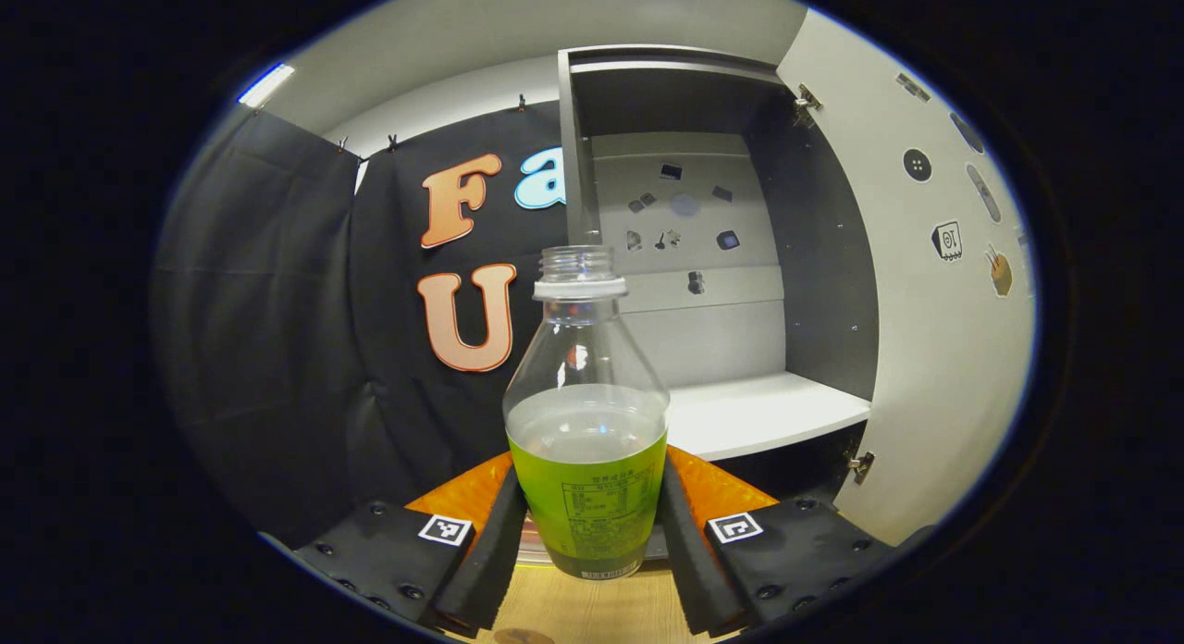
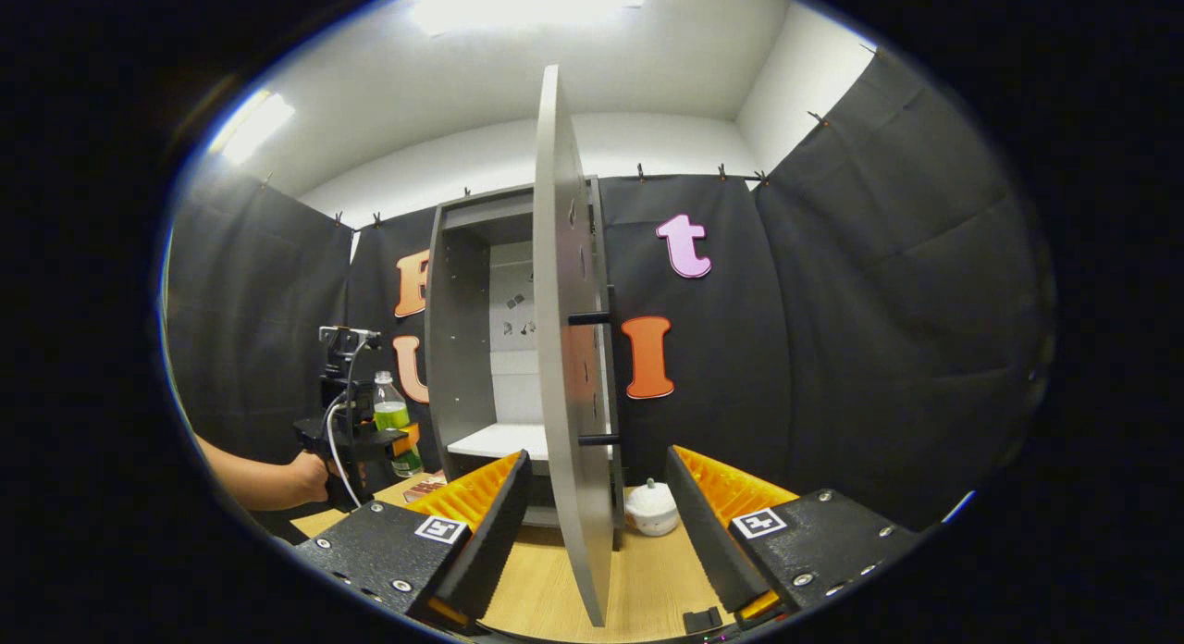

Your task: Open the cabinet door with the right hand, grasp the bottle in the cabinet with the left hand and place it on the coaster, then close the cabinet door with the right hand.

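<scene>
So the left gripper is pinching the bottle – both fingers pressed flat against the green label on either side, low on the body. The bottle is upright, no cap on it, clear at the top with liquid reaching about halfway up. Its base sits just above the wooden tabletop, and there's a pale flat edge showing right behind the bottom of it; can't tell whether that's the coaster or whether the bottle is touching it.

Behind the bottle the cabinet stands open, its white shelf bare, little stickers on the back panel. The cabinet door is swung wide to the right, with more stickers on its inner face.

From the right gripper view, the right gripper is spread wide, and the door stands edge-on between its two fingers – neither finger looks pressed on it. The door's dark handle sticks out on the right side of the panel. A small white lidded pot sits on the tabletop just right of the door's lower edge. Off toward the left edge of the tabletop you can see the other gripper with the bottle clamped in it, a hand holding it from behind, left of the cabinet.
</scene>
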`<state>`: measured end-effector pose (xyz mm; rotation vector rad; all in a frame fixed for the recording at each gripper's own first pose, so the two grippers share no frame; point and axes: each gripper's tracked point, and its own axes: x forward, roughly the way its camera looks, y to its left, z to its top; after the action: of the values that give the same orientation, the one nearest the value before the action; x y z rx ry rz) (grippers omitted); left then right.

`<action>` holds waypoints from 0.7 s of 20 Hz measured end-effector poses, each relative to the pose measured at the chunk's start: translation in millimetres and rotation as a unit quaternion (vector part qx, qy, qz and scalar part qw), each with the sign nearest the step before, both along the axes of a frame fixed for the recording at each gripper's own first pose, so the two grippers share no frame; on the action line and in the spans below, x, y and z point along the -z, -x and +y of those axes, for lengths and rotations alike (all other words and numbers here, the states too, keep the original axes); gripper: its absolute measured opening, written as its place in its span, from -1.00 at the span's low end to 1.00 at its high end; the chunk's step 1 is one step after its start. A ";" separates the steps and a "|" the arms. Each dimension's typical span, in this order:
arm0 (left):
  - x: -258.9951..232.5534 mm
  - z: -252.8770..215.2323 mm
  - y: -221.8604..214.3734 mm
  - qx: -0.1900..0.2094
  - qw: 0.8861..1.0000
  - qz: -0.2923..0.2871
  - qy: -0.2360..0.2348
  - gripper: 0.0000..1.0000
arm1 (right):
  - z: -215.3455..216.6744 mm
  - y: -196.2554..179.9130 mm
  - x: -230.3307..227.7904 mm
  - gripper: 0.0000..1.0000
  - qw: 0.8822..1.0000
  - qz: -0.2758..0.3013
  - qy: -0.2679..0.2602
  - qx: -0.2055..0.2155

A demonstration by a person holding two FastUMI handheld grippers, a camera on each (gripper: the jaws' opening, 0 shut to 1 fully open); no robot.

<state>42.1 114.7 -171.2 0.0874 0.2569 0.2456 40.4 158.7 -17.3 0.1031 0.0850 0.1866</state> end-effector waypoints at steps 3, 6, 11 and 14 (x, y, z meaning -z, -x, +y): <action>3.9 15.4 10.9 0.000 1.000 -0.007 -0.004 0.55 | 13.1 -0.4 0.5 0.77 1.000 0.004 0.001 0.011; 15.8 30.5 24.5 -0.004 1.000 -0.011 -0.014 0.58 | 24.6 -0.1 1.5 0.77 1.000 0.008 0.010 0.023; 46.1 42.5 48.4 0.006 1.000 -0.009 -0.026 0.55 | 42.3 -0.7 5.3 0.78 0.998 0.022 0.033 0.051; 64.6 52.3 59.6 0.007 0.999 -0.009 -0.032 0.57 | 55.8 0.9 -1.4 0.78 0.997 0.013 0.043 0.060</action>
<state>-17.5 166.9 -235.8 0.1503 0.2306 0.2396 39.5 214.6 -15.9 0.0242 0.1132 0.0609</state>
